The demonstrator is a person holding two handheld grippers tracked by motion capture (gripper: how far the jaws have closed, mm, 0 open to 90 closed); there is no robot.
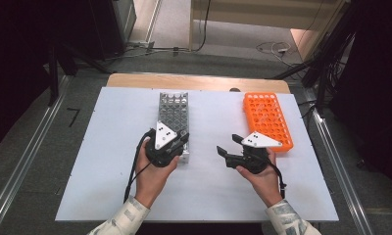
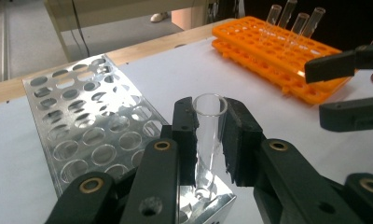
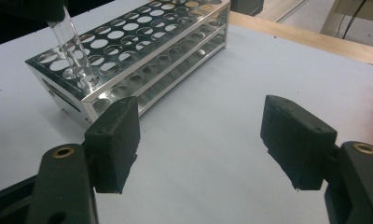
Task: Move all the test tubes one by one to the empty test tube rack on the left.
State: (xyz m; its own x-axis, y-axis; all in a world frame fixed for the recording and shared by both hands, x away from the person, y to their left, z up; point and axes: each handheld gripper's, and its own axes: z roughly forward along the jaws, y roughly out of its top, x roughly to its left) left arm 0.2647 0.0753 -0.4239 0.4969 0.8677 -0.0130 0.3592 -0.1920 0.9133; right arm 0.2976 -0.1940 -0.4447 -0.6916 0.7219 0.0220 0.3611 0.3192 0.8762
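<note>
Here, each item is being listed relative to the claws.

Left claw (image 2: 210, 135): a clear glass tube (image 2: 208, 140) is being pinched between its two black pads; it is being held by the person's left hand (image 1: 152, 176) over the near end of the silver rack (image 1: 173, 120).

Tube: it is being kept nearly upright between the left claw's pads, open mouth just above them; its rounded bottom is being held at a corner hole of the silver rack, directly below the claw; in the right gripper view the tube (image 3: 75, 46) is being seen slanting into the rack's (image 3: 142, 42) top plate at the near corner.

Right claw (image 3: 201, 140): its pads are being held spread apart, with bare white table (image 3: 212, 116) between them; it is being carried by the right hand (image 1: 262, 176), well apart from the silver rack.

Orange rack (image 1: 266, 120): it is being seen just beyond the right claw (image 1: 227, 147); in the left gripper view four clear tubes (image 2: 294, 21) are standing in the far end of the orange rack (image 2: 278, 56), well beyond the left claw.
</note>
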